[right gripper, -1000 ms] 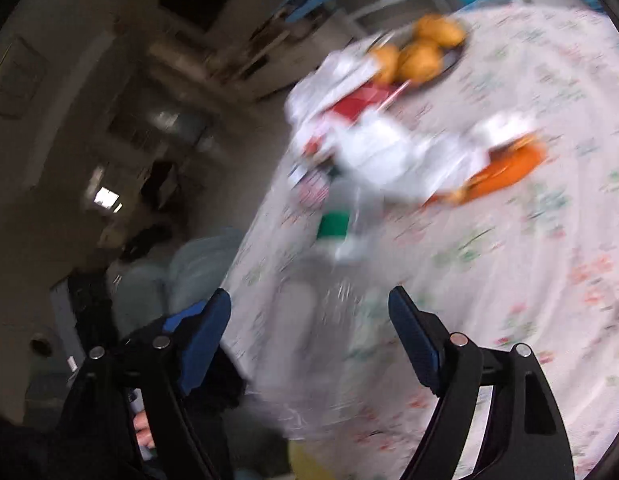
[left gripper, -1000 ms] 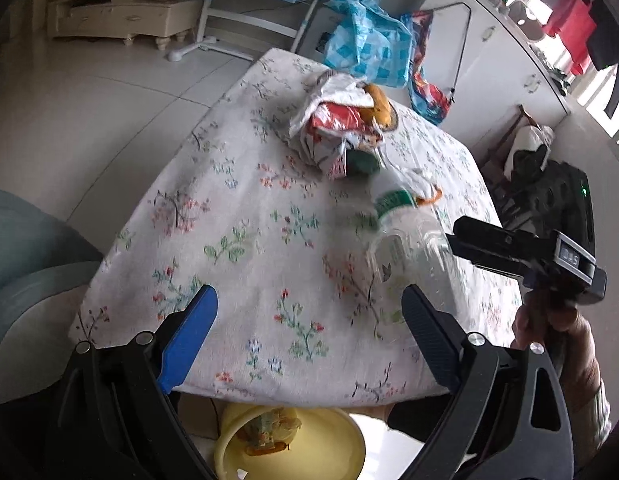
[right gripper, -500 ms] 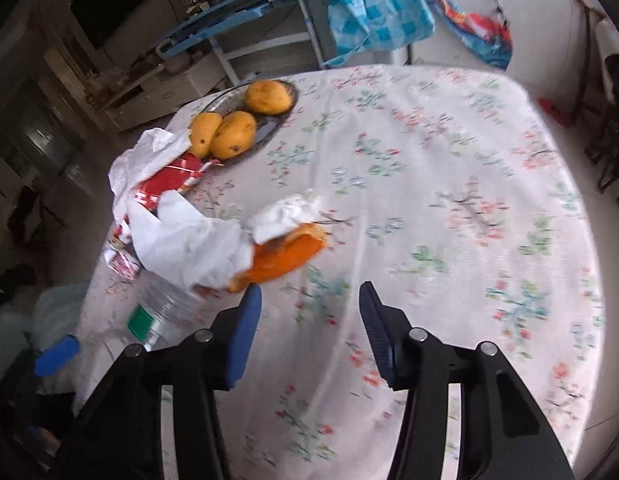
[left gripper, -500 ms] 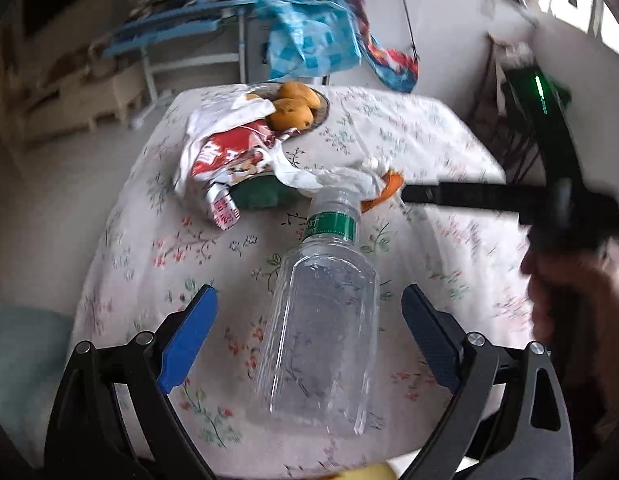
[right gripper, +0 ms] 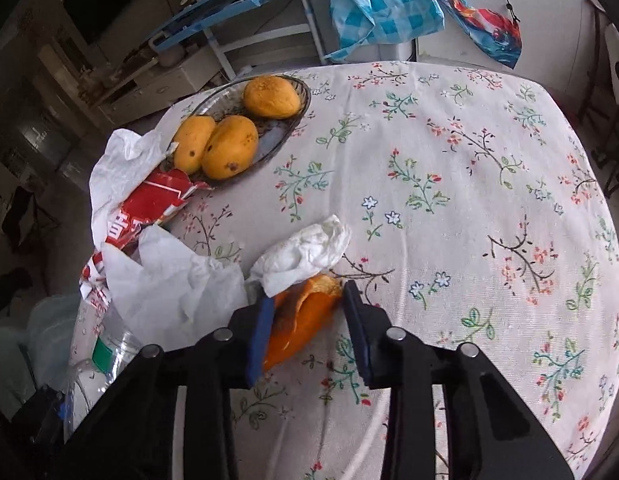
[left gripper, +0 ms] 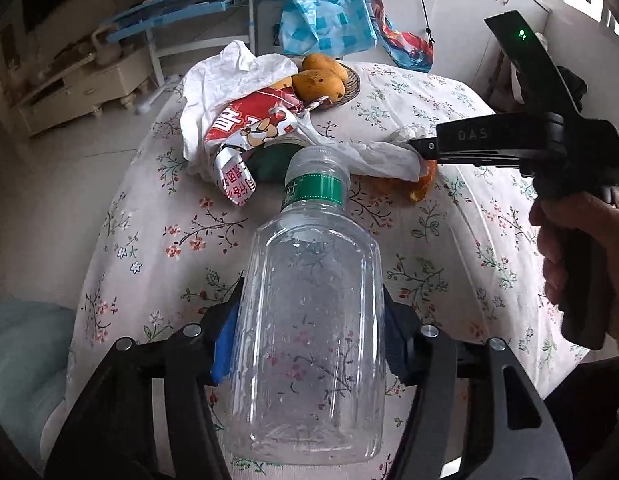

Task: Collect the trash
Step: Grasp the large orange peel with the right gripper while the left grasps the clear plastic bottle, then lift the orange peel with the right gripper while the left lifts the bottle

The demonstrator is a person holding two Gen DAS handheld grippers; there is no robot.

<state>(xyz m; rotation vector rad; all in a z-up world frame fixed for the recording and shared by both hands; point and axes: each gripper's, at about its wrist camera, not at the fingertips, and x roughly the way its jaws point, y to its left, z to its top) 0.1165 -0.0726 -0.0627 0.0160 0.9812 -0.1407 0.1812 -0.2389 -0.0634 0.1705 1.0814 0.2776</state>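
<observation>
An empty clear plastic bottle with a green label lies on the flowered tablecloth, neck pointing away. My left gripper straddles its body; the jaws are closing and both blue pads press its sides. In the right wrist view an orange peel lies under a crumpled tissue. My right gripper is closing around the peel, a sliver of cloth still showing beside the right pad. A red snack wrapper and a white plastic bag lie to the left.
Three mangoes rest on a glass dish at the table's far left. A person's hand holds the right gripper's handle. Blue checked bags hang behind the table. The near table edge runs close below the bottle.
The left gripper moved forward over the bottle and its jaws closed in against it. The right gripper swung from the bottle to the orange peel and its jaws narrowed around it.
</observation>
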